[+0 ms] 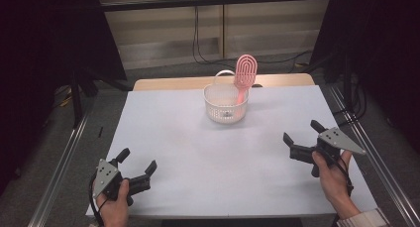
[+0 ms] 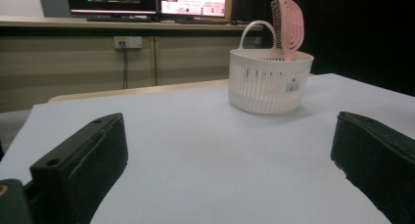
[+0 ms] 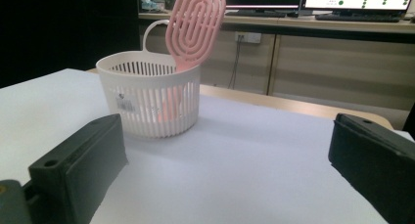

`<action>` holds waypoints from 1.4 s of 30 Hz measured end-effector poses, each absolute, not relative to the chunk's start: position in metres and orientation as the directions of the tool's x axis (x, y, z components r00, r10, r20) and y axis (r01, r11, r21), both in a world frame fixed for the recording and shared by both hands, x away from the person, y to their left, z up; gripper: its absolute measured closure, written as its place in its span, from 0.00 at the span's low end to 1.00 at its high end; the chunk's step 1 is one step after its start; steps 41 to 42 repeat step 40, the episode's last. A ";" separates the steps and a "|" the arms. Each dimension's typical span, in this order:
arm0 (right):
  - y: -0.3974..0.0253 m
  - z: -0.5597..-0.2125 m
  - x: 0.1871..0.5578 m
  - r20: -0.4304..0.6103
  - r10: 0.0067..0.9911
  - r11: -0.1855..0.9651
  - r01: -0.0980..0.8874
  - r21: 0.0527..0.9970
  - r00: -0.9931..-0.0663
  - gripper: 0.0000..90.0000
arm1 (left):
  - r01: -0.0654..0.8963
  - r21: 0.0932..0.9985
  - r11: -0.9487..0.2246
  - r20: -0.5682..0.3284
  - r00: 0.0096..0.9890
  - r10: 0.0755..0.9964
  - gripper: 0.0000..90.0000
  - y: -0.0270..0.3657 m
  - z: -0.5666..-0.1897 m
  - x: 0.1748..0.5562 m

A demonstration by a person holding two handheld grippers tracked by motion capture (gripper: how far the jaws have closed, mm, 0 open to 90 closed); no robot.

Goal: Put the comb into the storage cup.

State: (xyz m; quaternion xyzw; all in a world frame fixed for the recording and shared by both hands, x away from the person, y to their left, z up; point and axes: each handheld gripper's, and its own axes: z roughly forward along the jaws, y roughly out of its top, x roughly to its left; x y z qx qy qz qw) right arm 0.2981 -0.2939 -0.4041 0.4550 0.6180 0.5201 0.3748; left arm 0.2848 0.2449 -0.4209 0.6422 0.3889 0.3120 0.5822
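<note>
White plastic forms the slotted basket [image 1: 226,103], which stands near the far edge of the tabletop [image 1: 198,157] in the high view, with a pink brush [image 1: 243,76] upright inside it, head above the rim. The left gripper [image 1: 137,160] sits by the near left corner and the right gripper [image 1: 302,132] by the right edge, both with fingers spread and empty.

Left gripper view: basket [image 2: 270,80] far ahead, fingers [image 2: 83,160] wide apart.

Right gripper view: basket [image 3: 151,99] ahead near the fingers [image 3: 78,165], parted, brush [image 3: 195,26] leaning on the rim.
</note>
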 end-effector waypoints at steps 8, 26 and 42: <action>-0.305 -0.407 0.279 0.021 0.960 0.026 0.165 0.986 -0.278 0.00 | 0.135 0.991 -0.015 -0.055 0.499 0.865 0.01 0.245 -0.421 0.283; -0.328 -0.420 0.254 0.014 0.977 0.020 0.163 0.986 -0.211 0.01 | 0.143 0.989 -0.027 -0.043 0.464 0.885 0.01 0.244 -0.422 0.278; -0.324 -0.424 0.256 0.003 0.972 0.032 0.146 0.989 -0.234 0.01 | 0.135 0.991 -0.019 -0.046 0.462 0.886 0.01 0.245 -0.423 0.280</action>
